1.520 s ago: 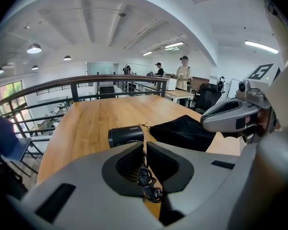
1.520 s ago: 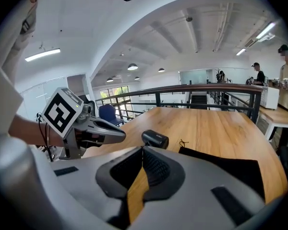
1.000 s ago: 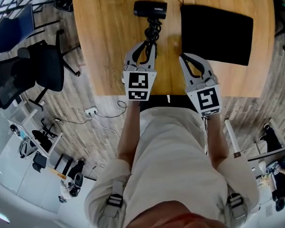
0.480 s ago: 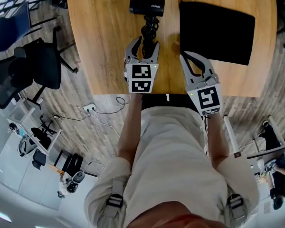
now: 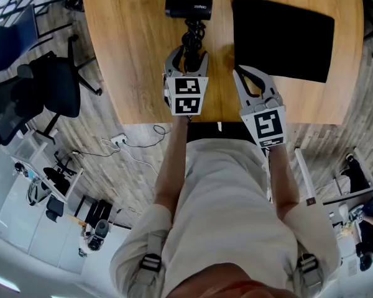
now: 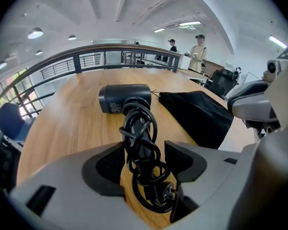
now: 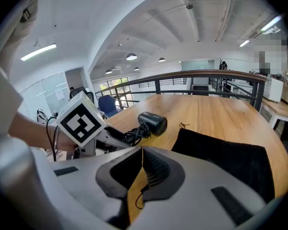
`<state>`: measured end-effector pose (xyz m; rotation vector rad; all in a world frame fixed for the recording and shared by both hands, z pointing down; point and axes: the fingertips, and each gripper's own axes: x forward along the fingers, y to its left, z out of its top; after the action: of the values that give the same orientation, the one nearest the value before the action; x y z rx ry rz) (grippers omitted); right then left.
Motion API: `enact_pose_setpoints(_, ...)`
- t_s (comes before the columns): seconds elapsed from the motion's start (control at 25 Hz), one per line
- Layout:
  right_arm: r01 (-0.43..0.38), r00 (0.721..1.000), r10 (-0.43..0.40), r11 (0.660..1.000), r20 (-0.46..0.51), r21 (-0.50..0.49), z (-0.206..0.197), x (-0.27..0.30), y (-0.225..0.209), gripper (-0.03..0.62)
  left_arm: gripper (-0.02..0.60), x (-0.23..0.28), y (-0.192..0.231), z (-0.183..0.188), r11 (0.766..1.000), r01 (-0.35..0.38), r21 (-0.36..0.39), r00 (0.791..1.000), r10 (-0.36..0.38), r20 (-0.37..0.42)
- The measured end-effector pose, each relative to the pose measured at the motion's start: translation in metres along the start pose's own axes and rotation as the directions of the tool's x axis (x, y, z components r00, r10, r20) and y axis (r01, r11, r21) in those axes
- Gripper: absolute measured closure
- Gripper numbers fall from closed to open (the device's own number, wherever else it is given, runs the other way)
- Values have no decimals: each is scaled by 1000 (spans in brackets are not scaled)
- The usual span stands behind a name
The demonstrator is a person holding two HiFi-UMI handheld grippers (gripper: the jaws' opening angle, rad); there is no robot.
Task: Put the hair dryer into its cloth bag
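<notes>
left hand-held gripper (image 5: 186,54): jaws wide apart, just been opening, straddling coiled cord (image 6: 143,143), pads not pressing it | right hand-held gripper (image 5: 239,74): jaws together, empty, low over desk (image 5: 130,61) | hair dryer (image 5: 188,8): lying on desk, near flat black cloth bag (image 5: 283,39) on its right, not touching

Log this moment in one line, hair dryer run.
left gripper: open, jaws just opening, around cord | right gripper: shut, empty | hair dryer: on table | cloth bag: flat beside it
</notes>
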<state>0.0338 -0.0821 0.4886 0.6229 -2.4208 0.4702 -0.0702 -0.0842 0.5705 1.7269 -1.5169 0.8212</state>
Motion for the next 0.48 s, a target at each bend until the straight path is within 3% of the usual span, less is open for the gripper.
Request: enact_pose_setpoints(0.48,13,1000,-13,1000,-21,1,-5,11,2,572,308,10,4,-4,999,-36,-3,999,36,-27)
